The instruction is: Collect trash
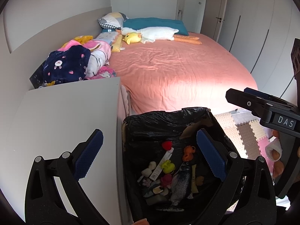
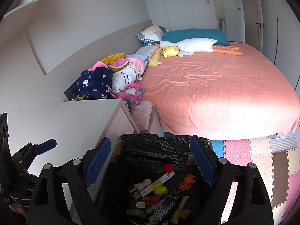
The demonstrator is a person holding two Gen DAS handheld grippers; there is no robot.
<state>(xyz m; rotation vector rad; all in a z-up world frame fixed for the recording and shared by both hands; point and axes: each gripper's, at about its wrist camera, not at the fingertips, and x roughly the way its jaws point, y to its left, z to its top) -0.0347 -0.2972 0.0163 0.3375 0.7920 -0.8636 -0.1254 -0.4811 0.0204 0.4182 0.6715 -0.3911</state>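
A bin lined with a black bag stands on the floor below both grippers. Inside lie several small items: a fish-shaped toy, a red piece, an orange piece, a yellow-green piece and a white label strip. My left gripper is open and empty above the bin; it shows at the left edge of the right wrist view. My right gripper is open and empty above the bin; it shows at the right of the left wrist view.
A white cabinet stands left of the bin. Behind is a bed with a pink sheet, piled blankets, pillows and plush toys. Foam floor mats lie to the right.
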